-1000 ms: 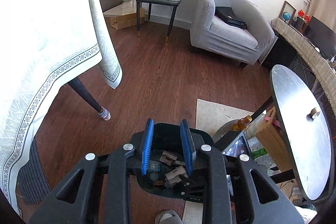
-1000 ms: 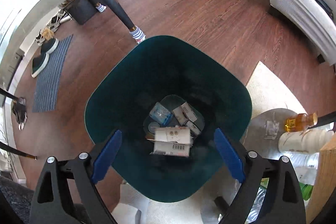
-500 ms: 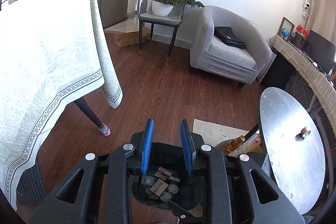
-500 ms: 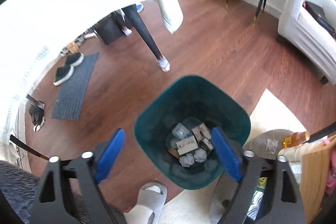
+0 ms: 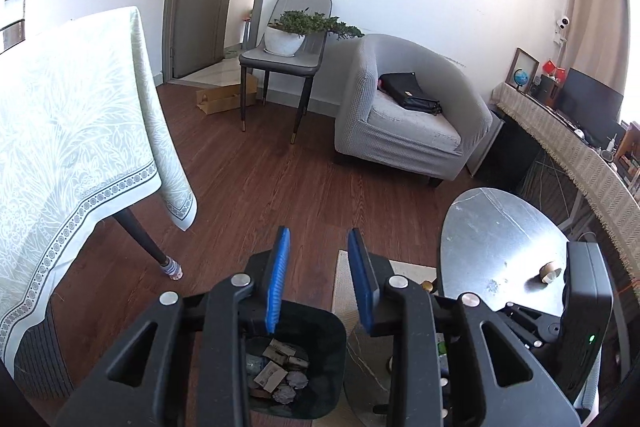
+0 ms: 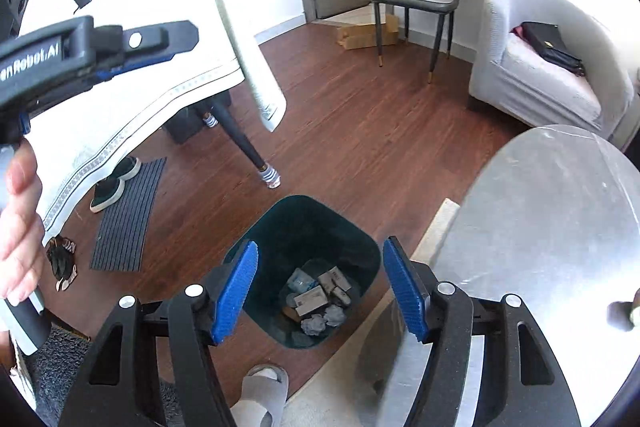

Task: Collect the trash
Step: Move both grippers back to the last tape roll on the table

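Left wrist view: the bin [image 5: 296, 359] stands on the floor [image 5: 280, 183] below the left gripper [image 5: 320, 275], beside the round tabletop [image 5: 500, 239]. Boxes and crumpled paper [image 5: 276, 375] already lie in the bin, so much of the collecting looks done. One small round thing [image 5: 550, 271] sits on the tabletop; it may be trash, but it is too small to tell. The fingers [image 5: 276, 279] are a little apart and opening, with nothing between them.

Right wrist view: the bin [image 6: 308, 267] shows between the right gripper's [image 6: 320, 287] fingers [image 6: 236, 291], well below them, trash [image 6: 320, 299] at its bottom. These fingers are spread fairly wide and closing, empty. A hand [image 6: 18, 227] holds the left gripper's handle at the left edge.
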Tool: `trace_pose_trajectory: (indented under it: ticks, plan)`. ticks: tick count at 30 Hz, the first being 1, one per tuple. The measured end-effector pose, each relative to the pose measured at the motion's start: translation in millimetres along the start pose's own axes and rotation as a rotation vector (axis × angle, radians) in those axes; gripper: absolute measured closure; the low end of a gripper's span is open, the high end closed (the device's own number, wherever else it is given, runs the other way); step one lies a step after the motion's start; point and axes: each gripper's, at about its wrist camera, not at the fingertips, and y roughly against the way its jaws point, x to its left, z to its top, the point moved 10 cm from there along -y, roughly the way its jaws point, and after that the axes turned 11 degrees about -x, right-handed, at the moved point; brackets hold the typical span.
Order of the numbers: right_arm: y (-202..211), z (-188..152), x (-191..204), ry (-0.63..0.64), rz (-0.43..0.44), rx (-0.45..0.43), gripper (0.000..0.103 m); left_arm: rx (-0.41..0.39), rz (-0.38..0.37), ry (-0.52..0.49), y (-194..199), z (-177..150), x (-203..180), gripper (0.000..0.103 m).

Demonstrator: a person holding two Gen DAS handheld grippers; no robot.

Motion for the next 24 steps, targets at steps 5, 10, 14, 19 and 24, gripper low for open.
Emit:
trace_pose_trajectory:
  ticks: [5, 10, 14, 19, 24]
  plan:
    - [31, 10, -57, -0.056, -0.083, -0.048, 0.037, 0.021, -0.040, -0.047, -8, -9, -36, 0.064]
    - [64, 17, -115, -0.094, -0.180, -0.065, 0.031, 0.047, -0.089, -0.088, -15, -20, -69, 0.063]
    - [86, 15, -162, -0.148, -0.258, -0.072, 0.030, 0.066, -0.121, -0.116, -20, -29, -94, 0.063]
    - [95, 4, -203, -0.214, -0.310, -0.065, 0.029, 0.096, -0.175, -0.122, -22, -41, -123, 0.062]
    - [96, -7, -229, -0.224, -0.355, -0.028, 0.029, 0.135, -0.218, -0.154, -28, -54, -152, 0.061]
